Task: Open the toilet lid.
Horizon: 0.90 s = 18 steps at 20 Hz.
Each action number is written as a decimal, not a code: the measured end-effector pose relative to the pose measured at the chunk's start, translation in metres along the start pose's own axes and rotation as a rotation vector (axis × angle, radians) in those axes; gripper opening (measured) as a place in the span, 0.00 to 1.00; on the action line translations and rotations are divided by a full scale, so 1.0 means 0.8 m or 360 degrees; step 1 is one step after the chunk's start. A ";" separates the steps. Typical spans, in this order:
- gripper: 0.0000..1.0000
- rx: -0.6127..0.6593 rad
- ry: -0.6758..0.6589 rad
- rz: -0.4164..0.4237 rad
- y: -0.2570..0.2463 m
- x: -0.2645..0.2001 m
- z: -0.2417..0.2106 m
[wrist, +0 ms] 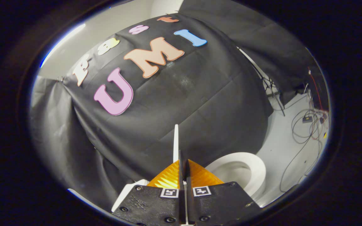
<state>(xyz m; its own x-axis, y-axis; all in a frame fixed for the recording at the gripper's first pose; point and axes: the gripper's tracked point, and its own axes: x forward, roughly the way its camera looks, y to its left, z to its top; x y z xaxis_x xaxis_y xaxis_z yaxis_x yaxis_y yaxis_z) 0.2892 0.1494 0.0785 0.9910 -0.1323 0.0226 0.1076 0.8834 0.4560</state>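
- Clamping the toilet lid [176,138] edge-on, the tool [182,168] has both fingers pressed together on the thin white panel, which rises straight up from between the fingertips.
- Seen along its edge, the lid shows as a narrow white strip, its long axis running upright and away from the tool toward the black cloth wall [184,103] beyond.
- To the right of the fingers and lower down sits the toilet seat [256,166], a white ring around the open bowl [234,174]; the lid stands well up off it, near vertical.
- A white corner [130,188] shows just left of the fingers; I cannot tell which part of the toilet it is.
- My judgement: the lid is already largely raised, so what remains is carrying it back past upright until it rests, then letting go.
- The hinge itself is hidden behind the tool, so its exact place is uncertain.
- Cables [303,131] lie on the pale floor [281,138] well beyond the bowl, apart from the work.
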 end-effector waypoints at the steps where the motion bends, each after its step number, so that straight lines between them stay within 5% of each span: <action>1: 0.02 0.0004 -0.0007 0.0034 0.014 -0.001 0.001; 5: 0.03 -0.0082 -0.0025 0.0071 0.061 -0.006 -0.008; 9: 0.02 -0.0445 0.0018 0.0011 0.107 -0.014 -0.021; 18: 0.04 -0.0933 0.0072 0.0164 0.225 -0.021 -0.079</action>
<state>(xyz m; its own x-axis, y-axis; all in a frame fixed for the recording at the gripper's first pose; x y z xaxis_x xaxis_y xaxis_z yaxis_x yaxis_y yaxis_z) 0.2973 0.3392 0.1040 0.9997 -0.0247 -0.0032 0.0242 0.9932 -0.1137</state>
